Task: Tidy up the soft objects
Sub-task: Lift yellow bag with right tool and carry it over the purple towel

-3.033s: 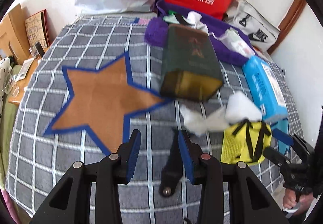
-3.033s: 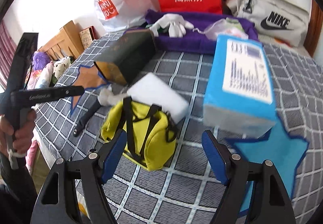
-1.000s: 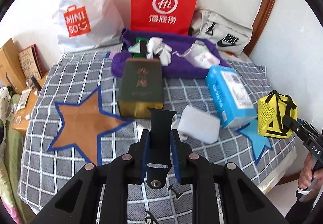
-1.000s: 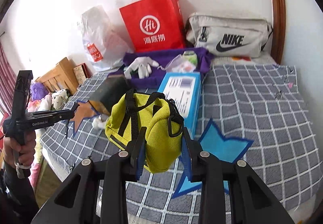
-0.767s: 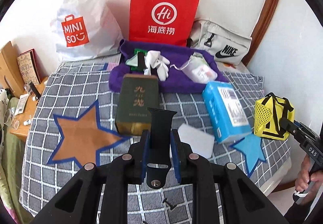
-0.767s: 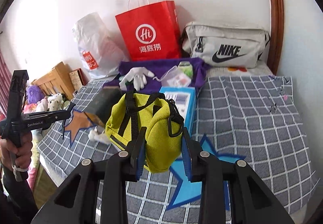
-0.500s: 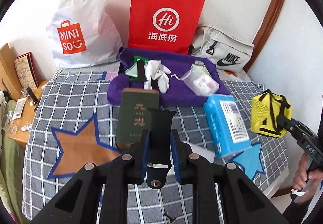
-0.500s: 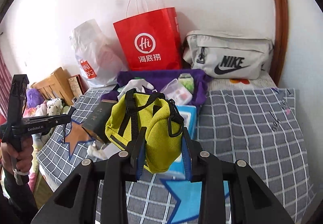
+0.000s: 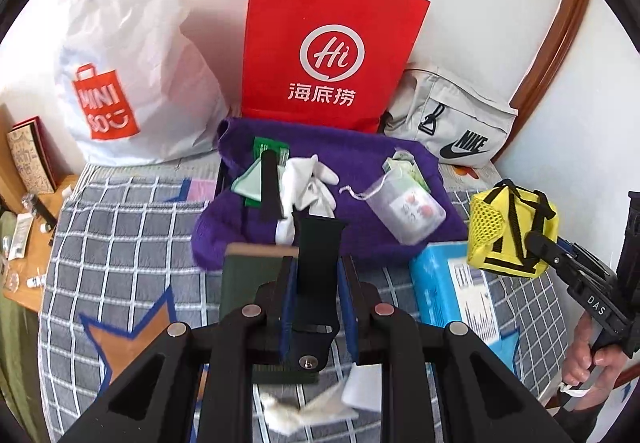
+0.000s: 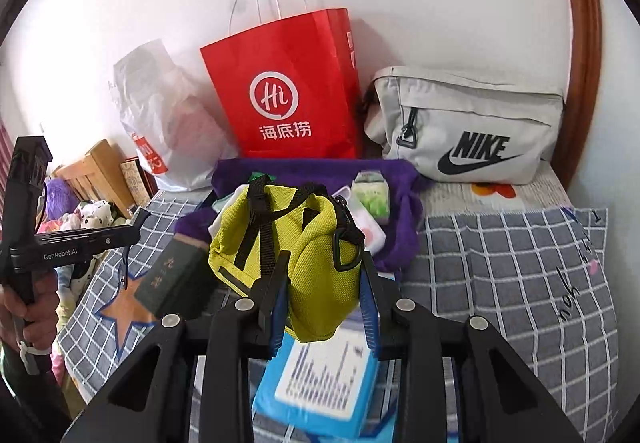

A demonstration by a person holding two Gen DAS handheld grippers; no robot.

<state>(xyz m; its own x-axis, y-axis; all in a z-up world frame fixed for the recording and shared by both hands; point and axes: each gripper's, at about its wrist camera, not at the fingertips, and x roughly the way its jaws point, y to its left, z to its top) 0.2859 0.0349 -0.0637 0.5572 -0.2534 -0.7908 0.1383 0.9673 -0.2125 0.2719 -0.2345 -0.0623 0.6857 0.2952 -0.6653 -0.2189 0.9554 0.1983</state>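
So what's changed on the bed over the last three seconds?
The left tongs closed on the black watch strap and the right tongs on the yellow mini backpack; both were lifted and carried toward the purple blanket. The green box, blue pack and bags stayed put.

Ahead of me a red paper bag (image 9: 328, 55) stands against the wall, between a white Miniso bag (image 9: 120, 55) and a grey Nike bag (image 10: 468, 127).

Yellow pouch (image 10: 316, 263) (black straps), purple cloth (image 9: 360, 159), red bag (image 9: 324, 55), grey white-checked bedcover (image 10: 520, 283).
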